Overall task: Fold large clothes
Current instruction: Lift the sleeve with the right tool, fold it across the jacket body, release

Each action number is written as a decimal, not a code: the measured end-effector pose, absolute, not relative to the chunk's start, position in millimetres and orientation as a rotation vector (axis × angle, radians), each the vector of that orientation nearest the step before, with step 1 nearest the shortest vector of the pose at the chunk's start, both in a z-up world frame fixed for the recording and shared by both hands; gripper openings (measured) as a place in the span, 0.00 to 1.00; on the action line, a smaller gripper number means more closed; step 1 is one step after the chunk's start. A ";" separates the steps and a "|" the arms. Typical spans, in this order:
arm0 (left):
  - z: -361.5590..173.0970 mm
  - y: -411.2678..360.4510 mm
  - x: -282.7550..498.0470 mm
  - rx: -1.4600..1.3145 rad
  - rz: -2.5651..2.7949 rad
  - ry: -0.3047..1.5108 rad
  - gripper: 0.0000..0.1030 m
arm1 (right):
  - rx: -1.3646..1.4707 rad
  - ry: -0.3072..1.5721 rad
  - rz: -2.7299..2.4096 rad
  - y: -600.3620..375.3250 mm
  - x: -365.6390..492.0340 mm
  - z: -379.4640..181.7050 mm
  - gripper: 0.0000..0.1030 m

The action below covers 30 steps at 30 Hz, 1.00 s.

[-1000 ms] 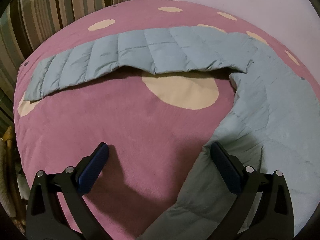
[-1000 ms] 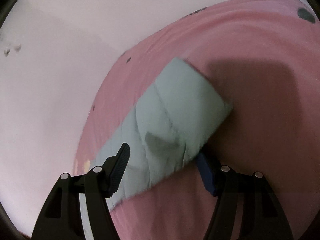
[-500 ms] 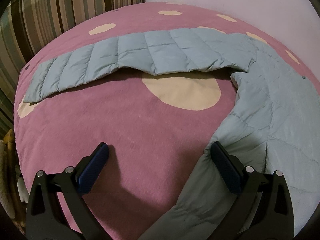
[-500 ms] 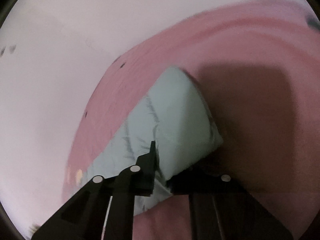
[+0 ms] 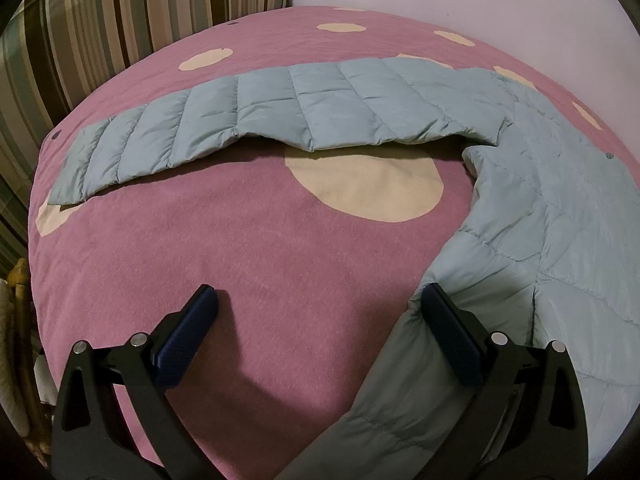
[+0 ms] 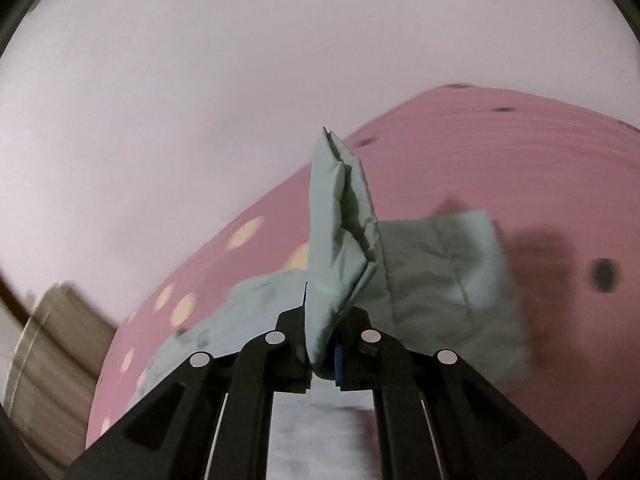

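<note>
Folding has barely started: the pale blue quilted puffer jacket [image 5: 560,208] lies spread flat on the pink bed cover with cream dots [image 5: 240,260], body toward the right edge of the bed, and its left sleeve [image 5: 248,120] stretched out straight toward the far left corner by the striped curtain [image 5: 100,20].

Right gripper [image 6: 322,360]: fingers pressed together, pinching the cuff end of the other sleeve [image 6: 340,232], which stands up off the bed between them. Rest of that sleeve trails down to the cover, blurred.

Left gripper [image 5: 320,320]: fingers spread wide, nothing pinched. It sits low at the near edge of the bed; one finger [image 5: 452,332] is at the jacket's side hem, cannot tell if it touches, the other [image 5: 188,332] is over bare cover.

Done: one sleeve picked up. Left, by my read: lay that sleeve across the body, bring the far sleeve in, then fold the body itself. No fold visible in the body yet.
</note>
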<state>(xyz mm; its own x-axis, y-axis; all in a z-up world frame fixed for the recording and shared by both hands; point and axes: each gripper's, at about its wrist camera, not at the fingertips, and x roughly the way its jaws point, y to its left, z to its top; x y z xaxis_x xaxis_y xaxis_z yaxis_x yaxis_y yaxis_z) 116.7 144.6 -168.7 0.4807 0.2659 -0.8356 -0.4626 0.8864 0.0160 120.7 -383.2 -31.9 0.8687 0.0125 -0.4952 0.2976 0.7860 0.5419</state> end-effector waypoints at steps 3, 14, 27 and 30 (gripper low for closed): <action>-168.9 145.2 116.5 -0.226 0.447 0.972 0.98 | 0.608 0.534 -0.044 -325.0 153.6 -19.8 0.07; -169.6 145.5 116.5 -0.226 0.448 0.972 0.98 | 0.405 0.735 0.239 -170.6 253.3 -65.0 0.07; -169.7 144.8 116.6 -0.227 0.448 0.972 0.98 | 0.246 0.960 0.335 -95.4 250.0 -139.2 0.42; -169.8 144.9 116.4 -0.227 0.448 0.972 0.98 | 0.289 0.930 0.381 -98.6 238.3 -132.2 0.58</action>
<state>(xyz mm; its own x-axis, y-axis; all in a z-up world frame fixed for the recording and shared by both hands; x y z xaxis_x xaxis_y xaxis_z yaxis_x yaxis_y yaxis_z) 116.4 144.9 -169.8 0.4822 0.2645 -0.8352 -0.4638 0.8858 0.0127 238.3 -98.6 -132.2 0.5395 0.4379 -0.7192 -0.1931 0.8957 0.4005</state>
